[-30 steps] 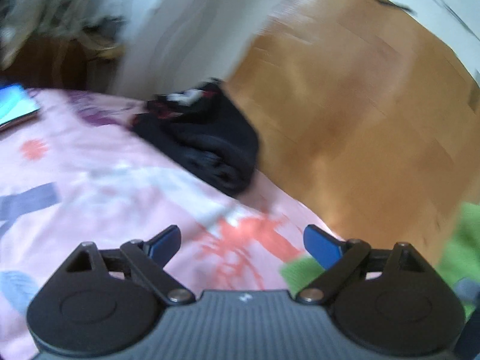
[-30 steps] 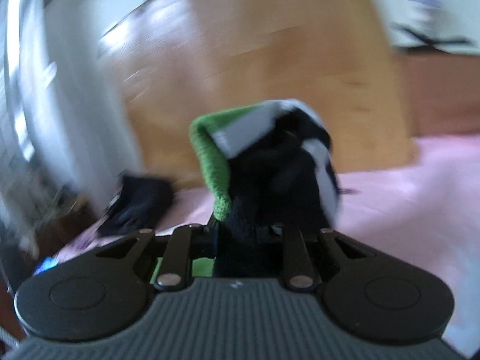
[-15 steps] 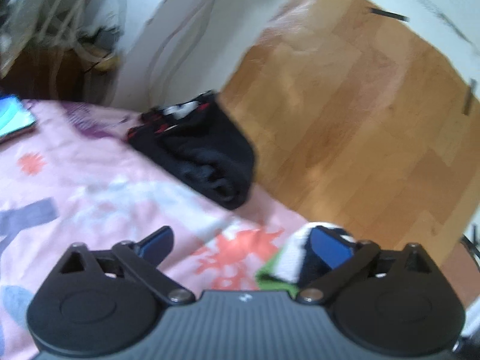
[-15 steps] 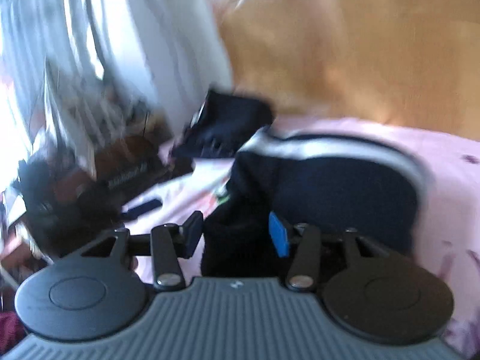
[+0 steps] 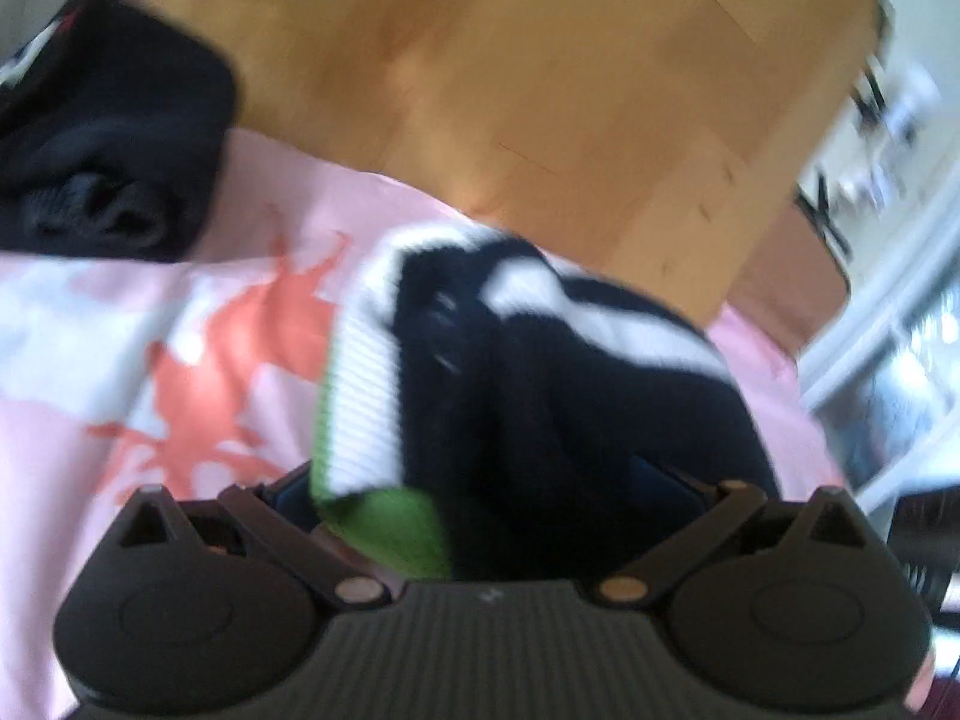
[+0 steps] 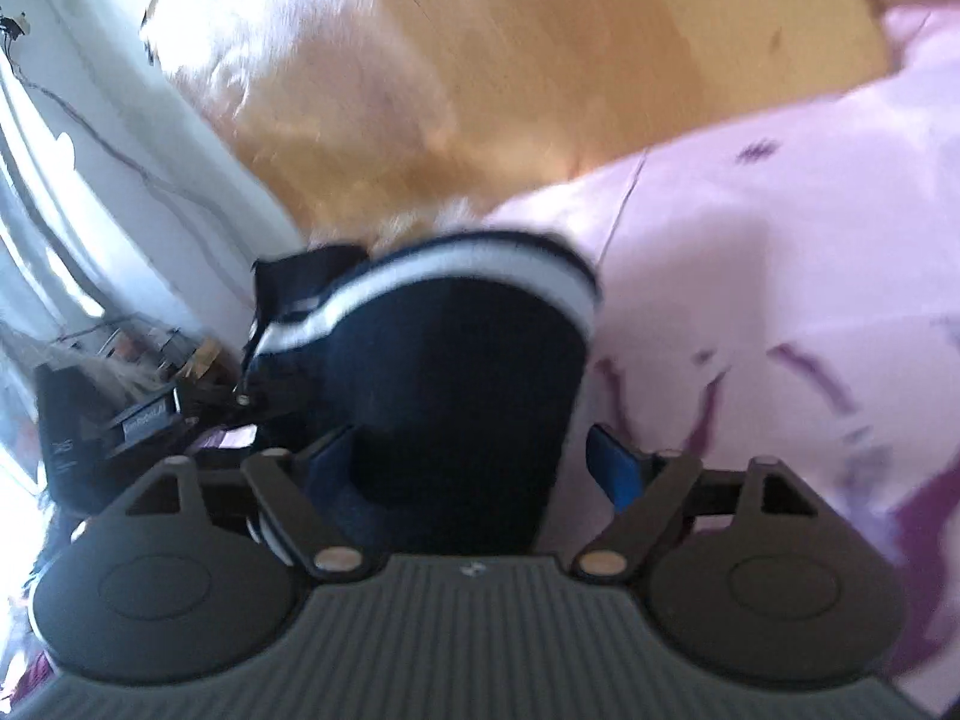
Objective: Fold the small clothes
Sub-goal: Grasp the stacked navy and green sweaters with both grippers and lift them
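The left gripper (image 5: 486, 486) is standing with its jaws spread wide around the near end of the striped garment (image 5: 540, 372), a navy, white and green bundle lying on the pink bedsheet (image 5: 180, 360). The right gripper (image 6: 474, 462) is opening, its blue pad (image 6: 615, 471) standing clear of the same garment (image 6: 456, 372) between its jaws. Beyond the garment a folded black garment (image 5: 102, 138) is sitting at the sheet's far edge, with wooden floor (image 5: 510, 72) behind.

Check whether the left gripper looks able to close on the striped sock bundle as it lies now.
Probably yes: the left gripper stands wide open with the striped sock bundle already lying between its fingers on the pink bedsheet, nothing in between.
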Motion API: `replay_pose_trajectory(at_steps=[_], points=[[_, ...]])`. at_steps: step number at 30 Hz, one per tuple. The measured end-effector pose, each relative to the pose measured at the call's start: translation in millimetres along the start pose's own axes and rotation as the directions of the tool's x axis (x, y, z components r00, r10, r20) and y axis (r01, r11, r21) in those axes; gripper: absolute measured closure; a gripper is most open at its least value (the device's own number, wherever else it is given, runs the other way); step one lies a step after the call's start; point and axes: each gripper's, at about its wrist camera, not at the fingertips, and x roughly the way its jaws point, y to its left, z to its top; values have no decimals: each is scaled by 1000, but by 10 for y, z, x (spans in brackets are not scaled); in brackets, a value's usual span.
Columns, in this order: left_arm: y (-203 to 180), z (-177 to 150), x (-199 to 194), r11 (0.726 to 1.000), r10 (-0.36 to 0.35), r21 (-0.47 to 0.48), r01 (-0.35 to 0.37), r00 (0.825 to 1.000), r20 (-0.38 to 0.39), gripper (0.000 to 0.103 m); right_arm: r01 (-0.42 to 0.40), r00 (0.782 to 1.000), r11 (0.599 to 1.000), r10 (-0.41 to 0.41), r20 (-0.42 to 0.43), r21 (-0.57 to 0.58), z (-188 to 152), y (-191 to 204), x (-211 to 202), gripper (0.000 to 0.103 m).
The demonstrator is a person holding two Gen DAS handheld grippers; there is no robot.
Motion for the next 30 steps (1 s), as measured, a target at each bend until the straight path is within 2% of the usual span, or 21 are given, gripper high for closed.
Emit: replay_pose_trajectory(at_steps=[1,2,4,6,8,12,15,17,18,20,21,22,23,24,25,26,28,30], points=[[-54,-32,30,999,-16,28,16,1000,-3,1,-12,1000,1000,12,17,-17,-1,19,25,17],[-84,-55,54,999,-15,37,14,1000,7,7,-2,1000,998,3,18,-55,14,67,67,18],[-54,-37,112,999,-25,26,25,1000,19,11,13,1000,996,-12,10,-89,86,126,128,27],[1,54,159,998,-57,-30,58,998,23,17,-34,999,996,35,12,-88,216,85,145,44],[-49,228,215,998,-54,-32,55,997,48,25,-42,998,991,47,40,-129,359,100,171,48],[-302,780,350,999,6,35,-12,988,156,30,-59,986,983,84,143,-176,787,80,326,52],[-376,1185,567,996,70,41,-82,969,237,30,-123,969,982,150,197,-145,1262,-87,549,52],[-297,1380,857,992,114,23,-123,965,237,30,-165,967,980,184,177,-114,1566,-265,808,50],[-216,1446,1064,990,140,5,-144,968,210,30,-157,972,984,169,161,-82,1665,-372,963,49],[-36,1459,1487,978,207,-27,-205,971,118,31,-64,989,998,66,129,-21,1742,-604,1293,47],[45,1408,1675,969,247,-32,-245,966,79,25,17,994,1000,-16,113,-5,1698,-710,1439,44],[115,1333,1737,971,238,-58,-233,966,104,18,107,993,993,-109,47,55,1694,-792,1553,40],[167,1367,1679,980,187,-95,-176,976,113,16,83,994,995,-87,64,56,1720,-787,1517,38],[186,1363,1640,983,172,-92,-161,976,132,15,89,993,996,-88,76,-9,1716,-751,1492,35],[191,1340,1630,979,198,-84,-188,971,134,14,132,988,989,-126,91,-72,1690,-717,1498,29],[206,1333,1618,977,201,-97,-189,972,124,14,168,982,983,-161,100,-67,1692,-709,1522,17],[226,1274,1543,974,210,-111,-196,970,125,14,162,981,985,-154,115,-64,1681,-716,1550,17],[182,1220,1463,965,255,-103,-241,955,149,14,169,977,984,-160,138,-50,1660,-732,1559,17]])
